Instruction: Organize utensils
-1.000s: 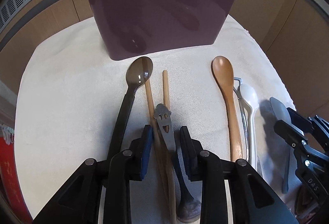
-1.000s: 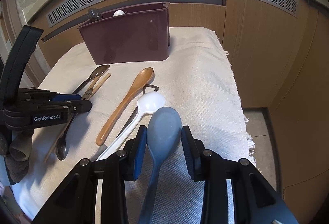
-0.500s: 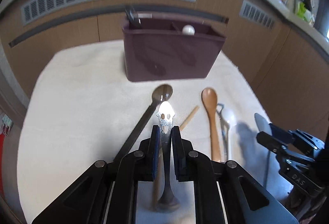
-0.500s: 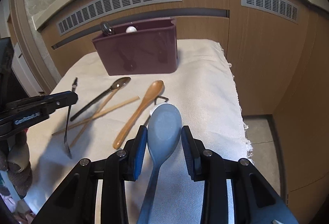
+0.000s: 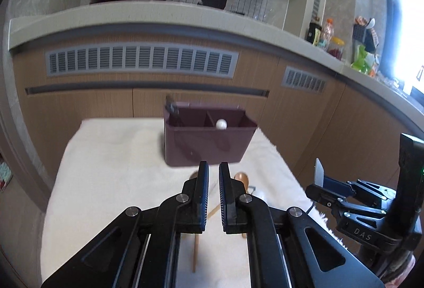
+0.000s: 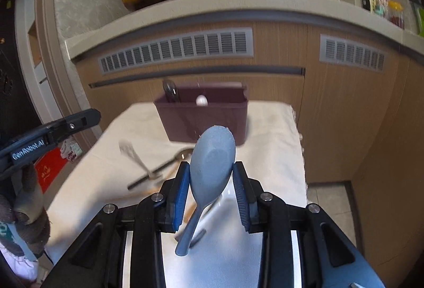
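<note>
My right gripper (image 6: 212, 169) is shut on a grey-blue spoon (image 6: 212, 163), bowl up, held high above the table. My left gripper (image 5: 213, 169) is nearly shut with nothing seen between its fingers. In the right wrist view a blurred metal utensil (image 6: 135, 158) hangs in the air below the left gripper (image 6: 90, 116), apart from it. The maroon utensil caddy (image 5: 206, 145) stands at the back of the cloth, with a dark utensil (image 5: 171, 108) and a white-tipped one (image 5: 221, 124) in it. A wooden spoon (image 5: 239, 178), chopsticks (image 5: 196, 251) and a dark spoon (image 6: 182, 154) lie on the cloth.
The white cloth (image 5: 111, 169) covers a small table in front of wooden cabinets (image 5: 79, 108). The floor drops away to the right (image 6: 328, 195). A red box (image 6: 50, 169) sits low to the left. The right gripper shows in the left wrist view (image 5: 320, 179).
Both grippers have risen high above the table. The small metal utensil is no longer between the left fingers; it now appears blurred in mid-air below them. The right still holds the blue spoon.
</note>
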Tool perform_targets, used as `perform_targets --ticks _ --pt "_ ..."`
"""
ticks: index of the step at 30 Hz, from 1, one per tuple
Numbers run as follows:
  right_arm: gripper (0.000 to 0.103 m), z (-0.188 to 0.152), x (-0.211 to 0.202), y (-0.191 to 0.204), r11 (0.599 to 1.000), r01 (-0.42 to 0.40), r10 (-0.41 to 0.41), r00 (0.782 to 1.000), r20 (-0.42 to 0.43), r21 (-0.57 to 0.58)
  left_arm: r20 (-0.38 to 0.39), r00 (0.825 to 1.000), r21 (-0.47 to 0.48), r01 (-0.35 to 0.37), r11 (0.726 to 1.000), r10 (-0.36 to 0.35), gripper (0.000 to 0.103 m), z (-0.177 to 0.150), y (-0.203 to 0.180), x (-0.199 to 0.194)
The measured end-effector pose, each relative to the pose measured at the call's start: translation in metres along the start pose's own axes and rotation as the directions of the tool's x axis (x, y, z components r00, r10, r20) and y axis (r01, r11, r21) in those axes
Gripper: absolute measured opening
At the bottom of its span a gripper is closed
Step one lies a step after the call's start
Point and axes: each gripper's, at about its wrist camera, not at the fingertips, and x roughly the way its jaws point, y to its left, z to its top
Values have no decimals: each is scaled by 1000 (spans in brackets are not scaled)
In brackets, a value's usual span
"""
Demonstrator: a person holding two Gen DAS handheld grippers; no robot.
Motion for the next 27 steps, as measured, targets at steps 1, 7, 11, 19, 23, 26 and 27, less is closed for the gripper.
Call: perform_targets --ticks 1,7,11,19,23,26,27 --pt "31 8 -5 2 1000 10 -10 1000 21 -12 23 1000 10 -5 1000 4 8 8 -2 -4" --pt "30 24 -16 1 998 50 -49 997 66 -27 11 1000 8 -26 1000 26 9 23 8 -6" --pt "30 15 -6 -7 999 54 -54 998 15 1 -116 993 19 -22 1000 24 11 6 16 23" --pt "30 -11 13 -27 995 86 -84 995 -56 39 -392 920 -33 -40 999 24 39 -46 18 92" --pt "30 -18 17 -31 994 96 -93 994 -56 47 -449 893 -58 -35 998 5 52 -52 1 115" --pt "30 -23 18 -33 993 105 -102 993 -53 49 -477 877 -55 -98 994 59 52 -53 -11 138" --pt "30 -25 18 -34 993 107 -105 993 -53 50 -482 872 -53 -121 991 81 52 -54 -13 145"
